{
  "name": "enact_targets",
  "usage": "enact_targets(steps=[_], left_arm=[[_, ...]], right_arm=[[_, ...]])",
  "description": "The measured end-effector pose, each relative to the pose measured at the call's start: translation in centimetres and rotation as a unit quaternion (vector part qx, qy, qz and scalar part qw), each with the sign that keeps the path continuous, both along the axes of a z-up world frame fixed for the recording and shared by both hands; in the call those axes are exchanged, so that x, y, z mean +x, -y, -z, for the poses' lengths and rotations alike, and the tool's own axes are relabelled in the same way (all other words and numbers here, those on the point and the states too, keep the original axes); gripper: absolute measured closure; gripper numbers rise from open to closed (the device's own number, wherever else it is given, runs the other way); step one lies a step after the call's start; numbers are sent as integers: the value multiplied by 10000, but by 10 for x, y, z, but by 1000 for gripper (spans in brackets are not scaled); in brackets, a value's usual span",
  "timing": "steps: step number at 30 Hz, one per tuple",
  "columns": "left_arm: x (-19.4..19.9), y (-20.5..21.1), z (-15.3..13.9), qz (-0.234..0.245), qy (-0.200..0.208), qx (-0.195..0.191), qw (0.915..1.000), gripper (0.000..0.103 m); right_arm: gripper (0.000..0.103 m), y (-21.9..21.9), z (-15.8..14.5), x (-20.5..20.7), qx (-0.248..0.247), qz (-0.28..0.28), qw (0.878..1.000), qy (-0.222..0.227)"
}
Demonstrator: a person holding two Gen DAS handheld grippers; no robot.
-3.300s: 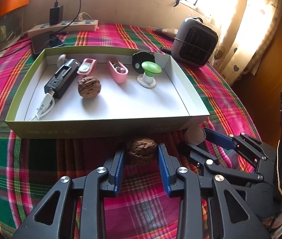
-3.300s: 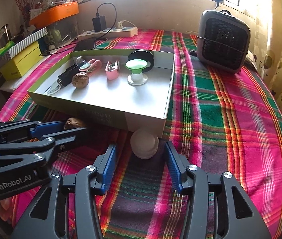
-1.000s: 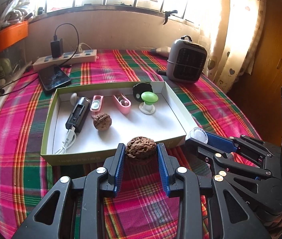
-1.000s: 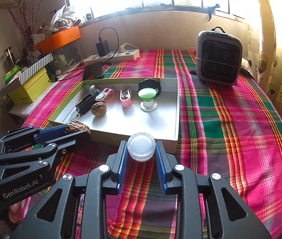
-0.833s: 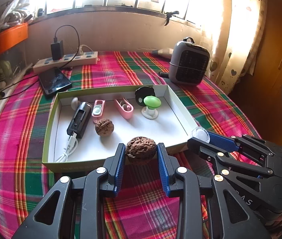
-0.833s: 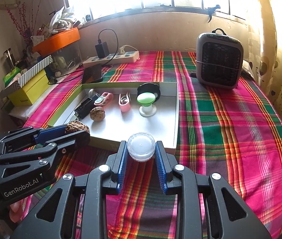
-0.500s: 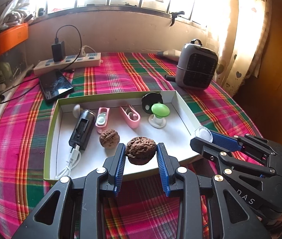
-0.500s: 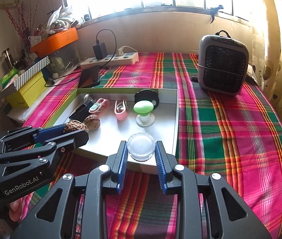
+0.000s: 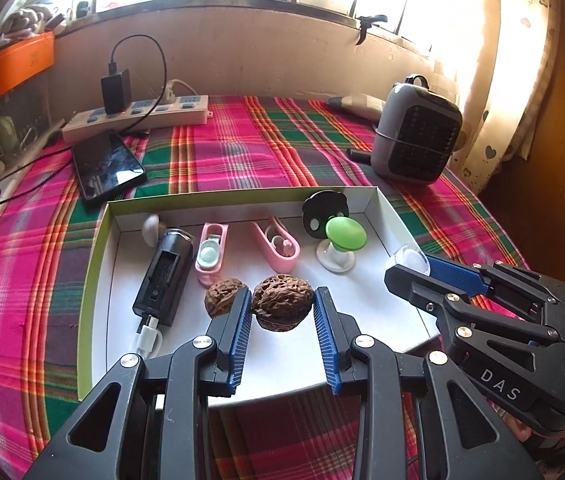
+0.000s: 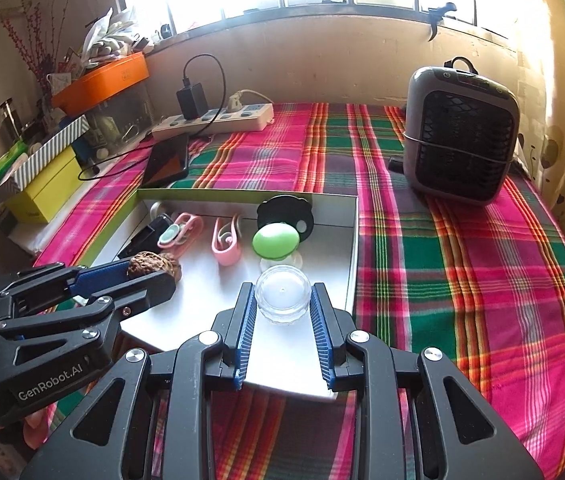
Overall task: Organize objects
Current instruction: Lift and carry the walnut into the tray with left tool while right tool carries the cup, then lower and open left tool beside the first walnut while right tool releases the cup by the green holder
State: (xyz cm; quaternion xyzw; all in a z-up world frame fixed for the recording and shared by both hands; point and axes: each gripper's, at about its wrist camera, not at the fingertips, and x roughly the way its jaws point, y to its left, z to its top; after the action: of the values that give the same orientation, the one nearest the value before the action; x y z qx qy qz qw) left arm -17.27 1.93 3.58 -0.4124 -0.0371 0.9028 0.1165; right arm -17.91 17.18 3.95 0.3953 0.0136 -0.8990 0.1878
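Observation:
My left gripper [image 9: 281, 304] is shut on a brown walnut [image 9: 281, 301], held above the white floor of the green-rimmed box [image 9: 94, 248]. A second walnut [image 9: 221, 301] lies in the box just left of it. My right gripper [image 10: 282, 300] is shut on a small clear round jar [image 10: 282, 295], over the box's near right part [image 10: 352, 240]. In the left wrist view the right gripper [image 9: 406, 270] with the jar [image 9: 409, 259] is at the box's right wall. In the right wrist view the left gripper [image 10: 150, 274] carries the walnut [image 10: 147, 263].
The box also holds a black charger with a white cable [image 9: 164, 276], two pink clips [image 9: 278, 246], a green-topped stand [image 9: 342, 240] and a black disc [image 9: 324, 210]. On the plaid cloth behind lie a phone [image 9: 106, 164], a power strip [image 9: 134, 114] and a grey heater [image 9: 416, 140].
Both grippers have moved forward with their loads, from in front of the box's near wall to above its floor. The held walnut now hangs beside the walnut in the box.

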Motion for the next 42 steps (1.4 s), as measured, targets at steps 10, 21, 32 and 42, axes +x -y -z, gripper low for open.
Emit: enact_targets(steps=[10,21,32,42], left_arm=[[-15,-1,10,-10,128,-44,9999,73],[-19,-8,10,123,129,-30,9998,73],[-23,-16,19,345,299,-111,9989,73],[-25,-16,26,363,377,-292,9982,73]], right_arm=[[74,3,11,-12,40,-26,9998,185],[74,5,16,-17,77,-42,9997,227],[74,2,14,-19,89,-53,9997,212],[74,8,17,-20,172,-174,9994,228]])
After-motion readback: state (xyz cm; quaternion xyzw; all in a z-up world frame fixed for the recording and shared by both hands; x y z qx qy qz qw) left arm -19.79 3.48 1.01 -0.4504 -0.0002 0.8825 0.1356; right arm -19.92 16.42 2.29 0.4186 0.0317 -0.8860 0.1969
